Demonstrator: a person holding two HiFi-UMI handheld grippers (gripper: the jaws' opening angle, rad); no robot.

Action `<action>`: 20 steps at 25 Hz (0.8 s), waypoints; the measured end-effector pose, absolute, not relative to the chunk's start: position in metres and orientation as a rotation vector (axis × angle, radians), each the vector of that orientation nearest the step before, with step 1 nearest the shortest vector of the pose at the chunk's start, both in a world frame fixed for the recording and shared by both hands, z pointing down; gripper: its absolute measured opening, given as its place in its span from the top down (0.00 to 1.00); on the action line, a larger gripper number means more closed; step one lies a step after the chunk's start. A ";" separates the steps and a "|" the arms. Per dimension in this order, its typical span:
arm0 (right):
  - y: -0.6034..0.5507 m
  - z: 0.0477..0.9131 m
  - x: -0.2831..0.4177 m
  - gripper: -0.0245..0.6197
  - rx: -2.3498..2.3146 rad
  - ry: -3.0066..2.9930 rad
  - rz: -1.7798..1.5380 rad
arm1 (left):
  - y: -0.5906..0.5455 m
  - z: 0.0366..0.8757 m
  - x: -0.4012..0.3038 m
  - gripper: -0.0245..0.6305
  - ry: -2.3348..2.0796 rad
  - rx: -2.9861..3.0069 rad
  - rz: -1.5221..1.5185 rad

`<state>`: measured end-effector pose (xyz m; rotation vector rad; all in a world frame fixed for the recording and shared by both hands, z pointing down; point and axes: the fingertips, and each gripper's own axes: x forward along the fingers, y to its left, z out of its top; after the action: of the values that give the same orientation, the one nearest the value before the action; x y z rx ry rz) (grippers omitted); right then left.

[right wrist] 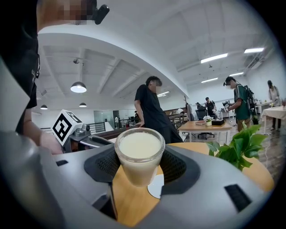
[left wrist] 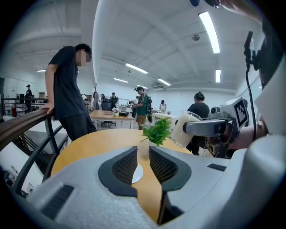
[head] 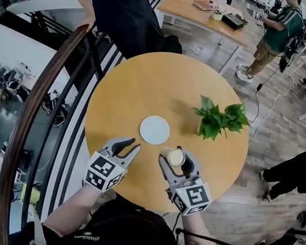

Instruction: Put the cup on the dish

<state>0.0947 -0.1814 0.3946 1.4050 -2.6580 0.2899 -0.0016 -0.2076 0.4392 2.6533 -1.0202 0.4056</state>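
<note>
A small glass cup filled with a creamy white liquid is held upright, with my right gripper shut on its sides. In the right gripper view the cup stands between the dark pads, above the wood. The white round dish lies flat on the round wooden table, just up and left of the cup, with nothing on it. My left gripper hovers near the dish's lower left edge. Its jaws stand close together with a narrow gap and nothing between them, and the dish shows through that gap.
A leafy green plant stands on the table to the right of the dish. A dark railing curves along the table's left side, and a person in black leans on it at the far edge. Other people and tables are further back.
</note>
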 end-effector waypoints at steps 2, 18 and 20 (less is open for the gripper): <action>-0.184 0.401 0.091 0.56 1.405 -2.654 0.307 | -0.205 0.451 -0.004 0.83 -1.006 2.636 0.427; -0.210 0.490 0.083 0.56 1.382 -2.555 0.508 | -0.217 0.532 0.009 0.85 -0.869 2.551 0.517; -0.213 0.498 0.081 0.56 1.382 -2.541 0.525 | -0.219 0.536 0.011 0.86 -0.853 2.555 0.523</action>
<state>0.0815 -0.2128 0.4978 1.3824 -2.5409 0.5248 0.0112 -0.2193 0.5365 2.5552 -0.8535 0.5231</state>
